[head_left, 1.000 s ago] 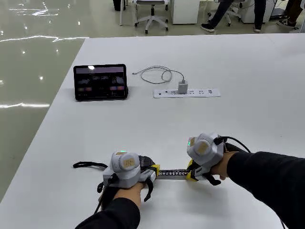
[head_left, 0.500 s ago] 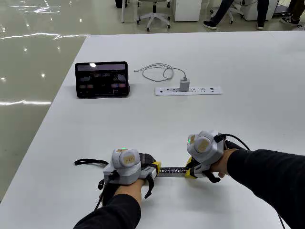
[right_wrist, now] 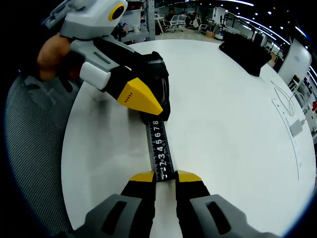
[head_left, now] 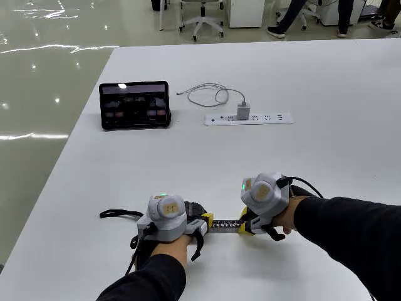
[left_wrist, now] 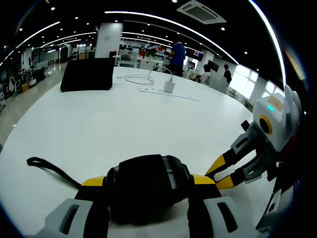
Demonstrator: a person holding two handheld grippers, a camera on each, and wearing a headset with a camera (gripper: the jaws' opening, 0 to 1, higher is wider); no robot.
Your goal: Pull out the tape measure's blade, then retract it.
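A dark tablet (head_left: 135, 105) stands upper left on the white worktop (head_left: 326, 113); a power strip (head_left: 247, 118) with charger (head_left: 242, 111) and coiled cable (head_left: 203, 94) lies right of it.

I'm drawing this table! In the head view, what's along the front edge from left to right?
Thin black strap loop → grey left gripper with yellow-tipped jaws → black numbered tape measure blade → grey right gripper

In the head view the left gripper (head_left: 202, 221) covers most of the tape measure's case (head_left: 195, 211), and the markings on the blade (head_left: 224, 224) are too small to read there. The blade's tip is lost between the jaws of the right gripper (right_wrist: 165, 176). In the left gripper view the case hides the blade. The screen of the tablet (head_left: 135, 105) is too small to make out.
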